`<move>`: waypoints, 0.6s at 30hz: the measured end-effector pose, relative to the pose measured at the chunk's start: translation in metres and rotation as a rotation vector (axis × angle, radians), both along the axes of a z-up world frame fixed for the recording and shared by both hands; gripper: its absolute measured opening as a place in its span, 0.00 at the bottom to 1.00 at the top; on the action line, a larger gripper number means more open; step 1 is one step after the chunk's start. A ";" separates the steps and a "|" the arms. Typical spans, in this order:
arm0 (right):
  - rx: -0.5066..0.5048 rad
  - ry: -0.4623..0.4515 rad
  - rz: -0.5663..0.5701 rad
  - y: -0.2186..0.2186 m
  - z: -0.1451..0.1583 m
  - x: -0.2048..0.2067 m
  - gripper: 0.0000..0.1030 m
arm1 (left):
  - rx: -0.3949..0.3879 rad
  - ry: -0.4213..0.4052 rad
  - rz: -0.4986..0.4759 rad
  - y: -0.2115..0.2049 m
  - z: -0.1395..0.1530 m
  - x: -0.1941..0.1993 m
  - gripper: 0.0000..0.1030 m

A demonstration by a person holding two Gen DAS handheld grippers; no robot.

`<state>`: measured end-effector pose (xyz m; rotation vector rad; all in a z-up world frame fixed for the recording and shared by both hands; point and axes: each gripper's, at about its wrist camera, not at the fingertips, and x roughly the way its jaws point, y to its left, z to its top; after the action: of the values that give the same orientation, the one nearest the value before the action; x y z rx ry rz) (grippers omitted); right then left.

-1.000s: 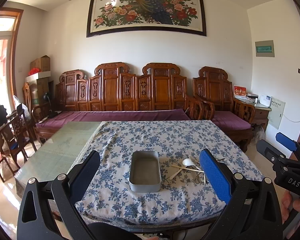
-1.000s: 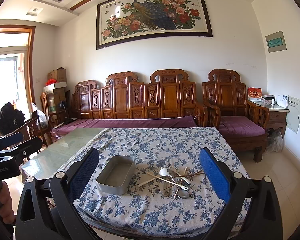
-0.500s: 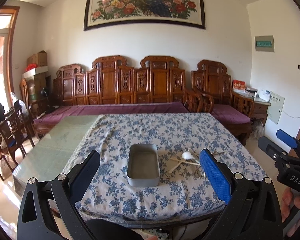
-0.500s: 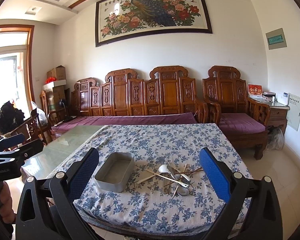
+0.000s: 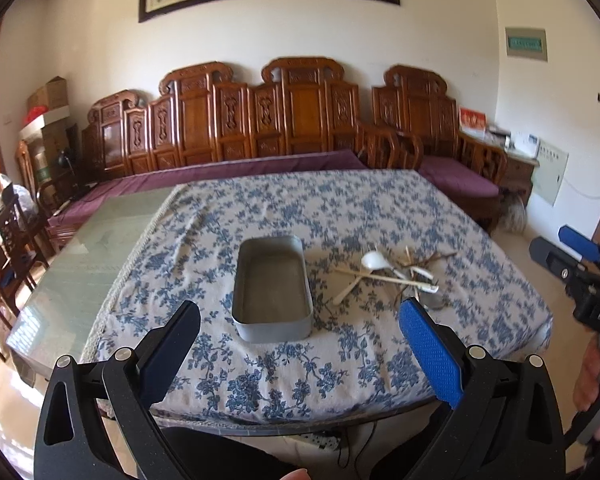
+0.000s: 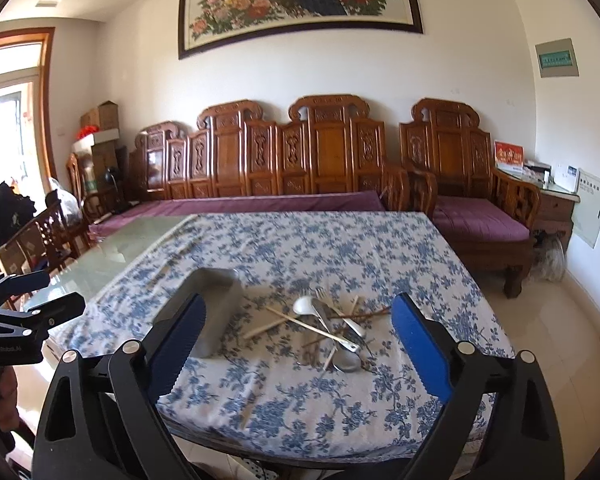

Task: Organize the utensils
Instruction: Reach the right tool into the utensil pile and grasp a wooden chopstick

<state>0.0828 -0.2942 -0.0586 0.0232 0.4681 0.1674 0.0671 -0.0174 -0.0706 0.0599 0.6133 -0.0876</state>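
An empty grey metal tin [image 5: 272,292] lies on the blue-flowered tablecloth [image 5: 320,208]. To its right is a heap of utensils [image 5: 392,276]: a white spoon, chopsticks, metal spoons and a fork. My left gripper [image 5: 300,320] hangs open in front of the tin, nothing between its fingers. In the right wrist view the utensil heap [image 6: 324,324] lies between the wide-spread fingers of my right gripper [image 6: 300,316], well short of them; its jaws are closing slightly and hold nothing. The tin [image 6: 216,312] is partly hidden behind its left finger.
Bare glass tabletop [image 5: 80,272] lies left of the cloth. A carved wooden sofa with purple cushions [image 5: 260,120] runs behind the table, a matching armchair [image 6: 468,200] at the right. Dark chairs [image 5: 8,240] stand at the left. One stray chopstick [image 6: 248,412] lies near the table's front edge.
Both grippers have sunk and come closer to the table, tilting downward; tin and utensils look larger. The right gripper's fingers stand a little narrower.
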 end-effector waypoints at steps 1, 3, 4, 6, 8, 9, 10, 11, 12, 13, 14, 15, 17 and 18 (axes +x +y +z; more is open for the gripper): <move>-0.003 0.009 -0.005 -0.003 -0.004 0.005 0.91 | 0.001 0.016 -0.007 -0.001 -0.005 0.006 0.94; -0.015 0.025 -0.016 -0.007 -0.012 0.014 0.88 | -0.002 0.035 -0.014 -0.003 -0.012 0.014 0.94; -0.021 0.039 -0.023 -0.010 -0.018 0.020 0.85 | -0.002 0.049 -0.021 -0.004 -0.015 0.019 0.94; -0.020 0.066 -0.032 -0.019 -0.025 0.030 0.83 | 0.002 0.082 -0.045 -0.008 -0.022 0.030 0.94; -0.014 0.098 -0.040 -0.027 -0.035 0.042 0.82 | 0.002 0.105 -0.064 -0.012 -0.029 0.041 0.94; -0.012 0.110 -0.041 -0.031 -0.039 0.048 0.82 | -0.002 0.117 -0.074 -0.013 -0.032 0.047 0.94; -0.012 0.129 -0.037 -0.035 -0.045 0.057 0.80 | -0.005 0.130 -0.083 -0.015 -0.035 0.054 0.94; -0.014 0.142 -0.034 -0.038 -0.049 0.064 0.78 | -0.005 0.139 -0.088 -0.017 -0.038 0.059 0.94; -0.018 0.159 -0.031 -0.040 -0.055 0.073 0.77 | -0.004 0.147 -0.094 -0.019 -0.041 0.065 0.94; -0.022 0.178 -0.026 -0.041 -0.061 0.083 0.74 | -0.003 0.155 -0.102 -0.022 -0.045 0.073 0.94; -0.023 0.198 -0.017 -0.042 -0.068 0.093 0.71 | -0.002 0.162 -0.107 -0.023 -0.047 0.078 0.94; -0.023 0.219 -0.006 -0.043 -0.074 0.103 0.69 | -0.003 0.171 -0.111 -0.024 -0.051 0.084 0.94; -0.027 0.263 0.020 -0.041 -0.087 0.123 0.60 | -0.009 0.190 -0.120 -0.027 -0.059 0.096 0.94; -0.033 0.282 0.035 -0.039 -0.094 0.134 0.59 | -0.016 0.202 -0.123 -0.027 -0.063 0.102 0.94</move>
<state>0.2170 -0.3336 -0.1524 0.0059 0.7533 0.1921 0.1690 -0.0448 -0.1341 0.0736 0.8109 -0.2198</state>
